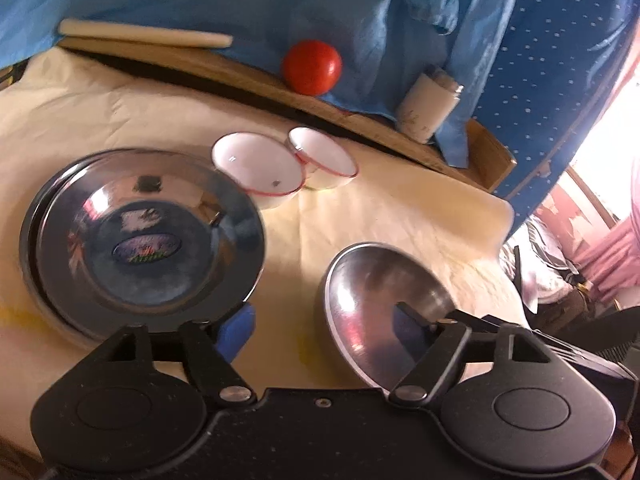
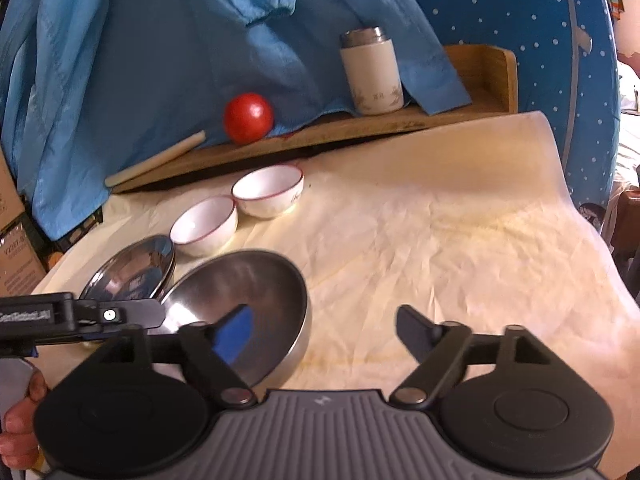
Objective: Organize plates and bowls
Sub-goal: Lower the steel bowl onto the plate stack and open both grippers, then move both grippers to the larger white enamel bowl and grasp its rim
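Stacked steel plates (image 1: 144,236) lie at the left on the cream cloth; they also show in the right wrist view (image 2: 134,266). A steel bowl (image 1: 384,304) sits to their right, seen too in the right wrist view (image 2: 248,284). Two white red-rimmed bowls (image 1: 256,168) (image 1: 324,158) stand side by side behind, also in the right wrist view (image 2: 206,224) (image 2: 270,192). My left gripper (image 1: 320,322) is open between plates and steel bowl, empty. My right gripper (image 2: 324,328) is open, its left finger (image 2: 236,332) inside the steel bowl, its right finger outside.
A wooden shelf (image 2: 360,128) at the back carries a red ball (image 2: 248,118), a white flask (image 2: 372,72) and a pale stick (image 2: 156,160). Blue cloth (image 2: 160,40) hangs behind. The cloth-covered table (image 2: 440,240) stretches to the right.
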The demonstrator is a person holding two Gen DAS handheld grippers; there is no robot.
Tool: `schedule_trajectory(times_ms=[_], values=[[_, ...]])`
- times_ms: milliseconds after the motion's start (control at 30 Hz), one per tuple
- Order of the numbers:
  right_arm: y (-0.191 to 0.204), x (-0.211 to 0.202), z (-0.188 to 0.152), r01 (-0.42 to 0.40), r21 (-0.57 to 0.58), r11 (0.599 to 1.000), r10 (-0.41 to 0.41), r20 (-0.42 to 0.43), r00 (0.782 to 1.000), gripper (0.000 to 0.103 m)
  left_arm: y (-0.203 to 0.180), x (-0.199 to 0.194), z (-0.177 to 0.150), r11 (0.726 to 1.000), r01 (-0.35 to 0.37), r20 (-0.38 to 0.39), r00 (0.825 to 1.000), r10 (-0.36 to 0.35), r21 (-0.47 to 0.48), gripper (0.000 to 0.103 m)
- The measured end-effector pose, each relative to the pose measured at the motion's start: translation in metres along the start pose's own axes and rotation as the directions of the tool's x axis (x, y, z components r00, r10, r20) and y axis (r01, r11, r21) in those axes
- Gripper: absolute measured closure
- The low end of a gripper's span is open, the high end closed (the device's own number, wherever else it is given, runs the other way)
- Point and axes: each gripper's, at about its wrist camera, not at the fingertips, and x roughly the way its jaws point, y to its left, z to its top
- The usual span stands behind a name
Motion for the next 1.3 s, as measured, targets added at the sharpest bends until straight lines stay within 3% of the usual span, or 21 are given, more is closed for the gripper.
schedule_trajectory(times_ms=[67, 233, 400, 533, 700, 900, 1300], values=[[-0.001, 0.002, 0.004, 0.0, 0.006, 1.0, 0.0, 0.007, 1.0, 0.011, -0.004, -0.003, 0.005, 1.0, 0.003, 0.02, 1.0, -0.004, 0.023, 0.009], [-0.006, 0.011, 0.014, -0.009, 0.024, 1.0, 0.009, 0.012, 1.0, 0.004, -0.01, -0.008, 0.019, 0.997, 0.017, 0.052, 0.998, -0.021, 0.07, 0.006], [-0.007, 0.021, 0.02, -0.027, 0.031, 0.999, 0.026, 0.014, 1.0, 0.001, -0.006, -0.008, 0.038, 0.994, -0.018, 0.102, 0.995, 0.007, 0.106, 0.001], [-0.005, 0.033, 0.026, -0.032, 0.04, 0.999, 0.032, 0.011, 0.999, 0.001, 0.005, 0.001, 0.059, 0.985, -0.105, 0.124, 0.988, 0.088, 0.136, 0.001], [-0.001, 0.048, 0.033, -0.045, 0.057, 0.997, 0.044, 0.01, 0.999, 0.001, 0.026, 0.014, 0.083, 0.96, -0.223, 0.154, 0.968, 0.198, 0.169, 0.001], [0.02, 0.072, 0.053, -0.031, -0.002, 1.0, 0.031, -0.017, 0.999, 0.001, 0.049, 0.04, 0.116, 0.929, -0.301, 0.124, 0.952, 0.28, 0.217, 0.001], [0.061, 0.111, 0.072, -0.013, -0.116, 0.993, 0.005, -0.069, 0.998, 0.001, 0.057, 0.075, 0.127, 0.892, -0.311, 0.056, 0.949, 0.31, 0.328, 0.001]])
